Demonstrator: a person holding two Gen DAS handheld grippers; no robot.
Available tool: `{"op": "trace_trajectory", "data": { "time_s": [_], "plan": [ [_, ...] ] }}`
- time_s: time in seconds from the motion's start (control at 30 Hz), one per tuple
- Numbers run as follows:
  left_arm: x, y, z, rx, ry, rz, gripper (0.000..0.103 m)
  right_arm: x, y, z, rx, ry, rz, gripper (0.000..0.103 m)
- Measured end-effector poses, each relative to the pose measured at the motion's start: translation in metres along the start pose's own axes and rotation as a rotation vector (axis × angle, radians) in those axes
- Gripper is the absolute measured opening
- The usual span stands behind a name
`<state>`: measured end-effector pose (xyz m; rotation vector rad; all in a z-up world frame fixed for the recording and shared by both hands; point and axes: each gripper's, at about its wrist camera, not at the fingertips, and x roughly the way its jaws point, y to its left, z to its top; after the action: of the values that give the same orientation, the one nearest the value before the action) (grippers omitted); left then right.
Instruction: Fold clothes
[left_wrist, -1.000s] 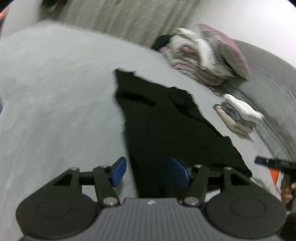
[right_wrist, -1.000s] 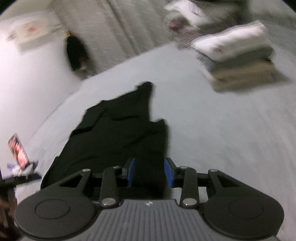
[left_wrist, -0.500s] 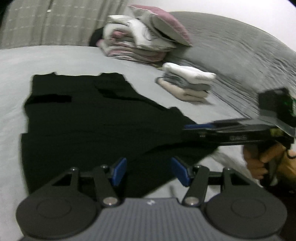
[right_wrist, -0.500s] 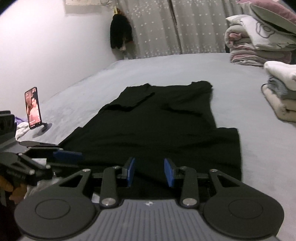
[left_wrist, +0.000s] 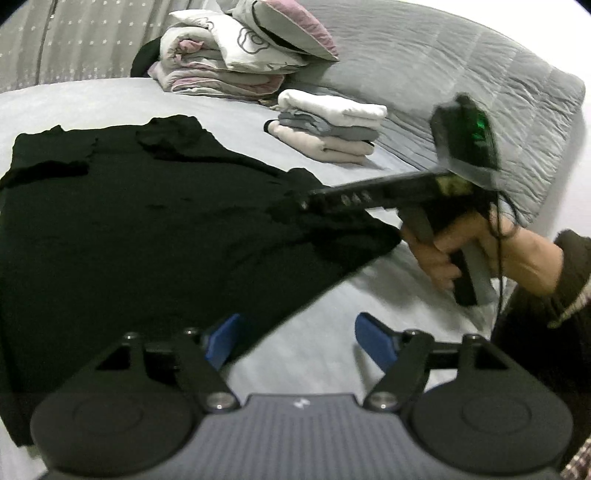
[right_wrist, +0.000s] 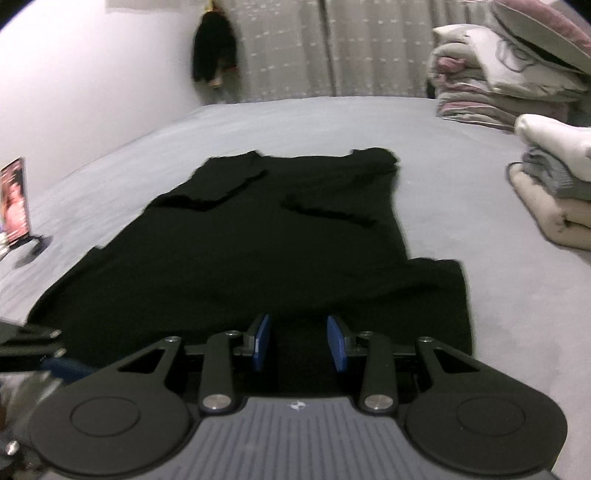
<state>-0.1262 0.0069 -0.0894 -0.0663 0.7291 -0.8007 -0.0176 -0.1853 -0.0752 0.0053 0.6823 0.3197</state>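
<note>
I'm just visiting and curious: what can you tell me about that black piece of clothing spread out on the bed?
The black garment looks like soft, matte fabric. It lies flat and spread out on the grey bed, its short sleeves folded inward over the chest. The hem faces the cameras, slightly rumpled at one corner. The right gripper hovers at the hem, fabric showing between its pads without a clear pinch. The left gripper, jaws opening, sits at the hem's edge.

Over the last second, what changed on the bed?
Both tools swung round to the near hem of the black garment. The left tool is opening at the hem corner, gripping nothing; the right tool kept its narrow gap over the hem. The garment stayed flat, and the folded stack is unmoved.
</note>
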Motion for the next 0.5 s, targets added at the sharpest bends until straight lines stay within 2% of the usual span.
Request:
{"op": "trace_trajectory", "data": {
  "time_s": [0.1, 0.27, 0.33, 0.5],
  "plan": [
    [-0.003, 0.001, 0.0, -0.004, 0.005, -0.018, 0.074, 0.004, -0.016, 0.005, 0.037, -0.012, -0.07, 0.035],
    [-0.006, -0.002, -0.003, 0.014, 0.012, -0.052, 0.089, 0.0, -0.039, 0.011, 0.103, -0.042, -0.176, 0.034],
    [-0.008, -0.004, -0.004, 0.024, 0.012, -0.053, 0.09, -0.004, -0.043, 0.011, 0.103, -0.056, -0.227, 0.035],
    [-0.02, 0.002, -0.001, -0.002, -0.013, -0.033, 0.09, -0.018, -0.059, 0.009, 0.161, -0.067, -0.209, 0.036]
  ]
}}
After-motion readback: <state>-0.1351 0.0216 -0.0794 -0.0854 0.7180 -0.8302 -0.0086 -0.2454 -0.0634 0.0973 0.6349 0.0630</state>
